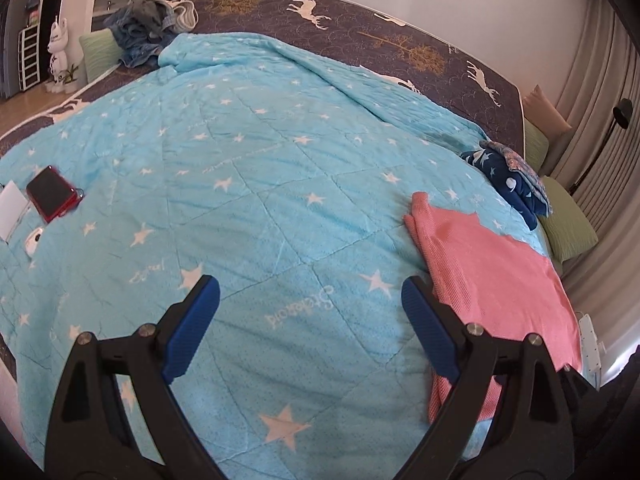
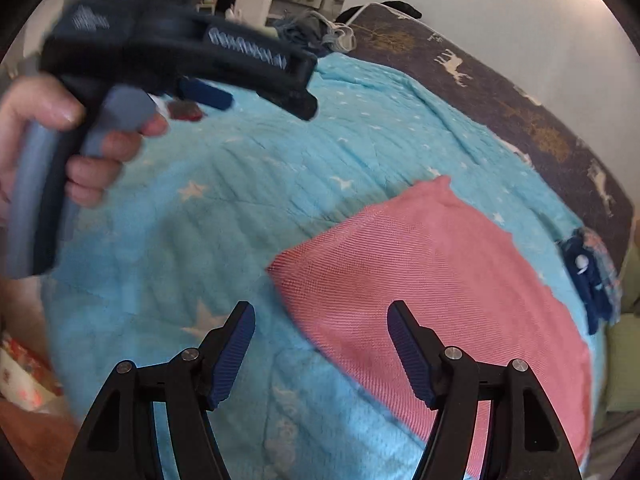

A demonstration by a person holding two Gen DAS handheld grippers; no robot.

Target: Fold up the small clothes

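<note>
Nearest in the left wrist view, the left gripper (image 1: pixel 310 300) is seen spread wide, its ribbed blue pads (image 1: pixel 192 330) empty over the quilt (image 1: pixel 260 184). The pink cloth (image 1: pixel 496 276) is laid flat just to the right of the right-hand finger, and its near edge is hidden behind that finger.

In the right wrist view, the right gripper (image 2: pixel 321 324) is likewise held open with nothing between the pads, and the cloth's near left edge is crossed in the gap between them. The weave is shown better here: a fine diagonal rib, with a frayed, uneven far edge.

Only this view catches the left tool from outside: a black body with a coil spring (image 2: pixel 248 48) and a grey handle, gripped by a hand (image 2: pixel 76 148), blurred.

Further out, the quilt is seen as soft, stitched in squares, turquoise with white stars. A red phone (image 1: pixel 52 194) and a white card (image 1: pixel 12 210) at its left edge are shown sharply only by the left camera.

Beyond the cloth, folded navy clothes (image 1: pixel 512 184) with white dots are stacked by the quilt's edge. Farthest, a dark mattress (image 1: pixel 400 40) printed with deer is bared, and a heap of clothes (image 1: pixel 144 32) is piled at its far corner.
</note>
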